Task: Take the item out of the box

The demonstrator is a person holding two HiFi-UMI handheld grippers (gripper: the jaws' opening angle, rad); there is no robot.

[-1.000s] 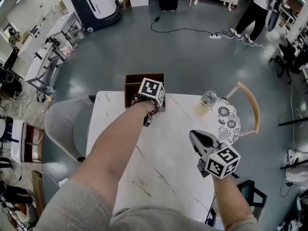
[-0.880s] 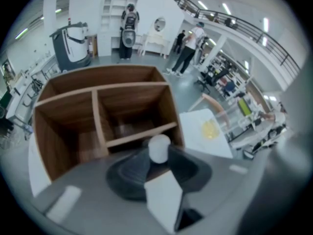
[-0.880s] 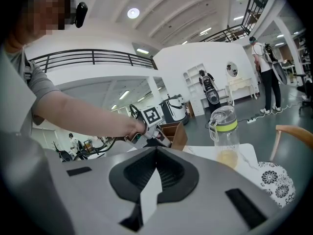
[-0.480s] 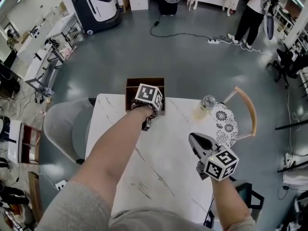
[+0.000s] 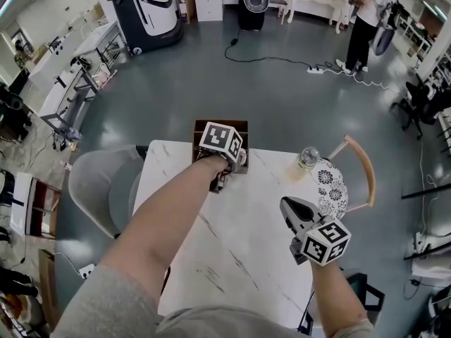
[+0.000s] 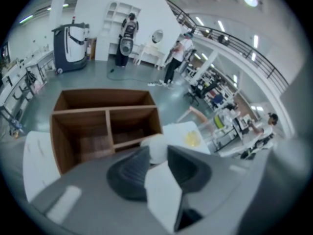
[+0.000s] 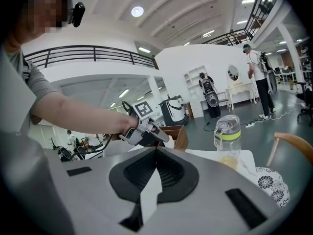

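Closest in, at five o'clock, my right gripper (image 5: 287, 203) hangs over the near right part of the white marble table (image 5: 232, 252), its jaws together with nothing between them. Bare tabletop runs between it and my left arm, which crosses from seven o'clock toward twelve. The table's right edge lies just beside that gripper.

Further out, my left gripper (image 6: 159, 152) points steeply down near the table's far edge, jaws clamped on a small white rounded item (image 6: 156, 144). The item sits at the near right corner of the wooden box (image 6: 107, 116); whether it has cleared the rim I cannot tell. The box stands at twelve o'clock on the far edge of the table, and a divider splits it into compartments.

At two o'clock a clear bottle (image 5: 307, 158) with a green band stands near the far right corner, well apart from the box. Just beyond that corner is a wooden chair (image 5: 368, 169) with a patterned cushion. A grey chair (image 5: 95, 189) is pulled up along the left edge at nine o'clock.

Beyond the box, open grey floor (image 5: 232, 83) stretches away, crossed by a black cable (image 5: 271, 43). A person (image 5: 363, 16) stands far off at one o'clock.
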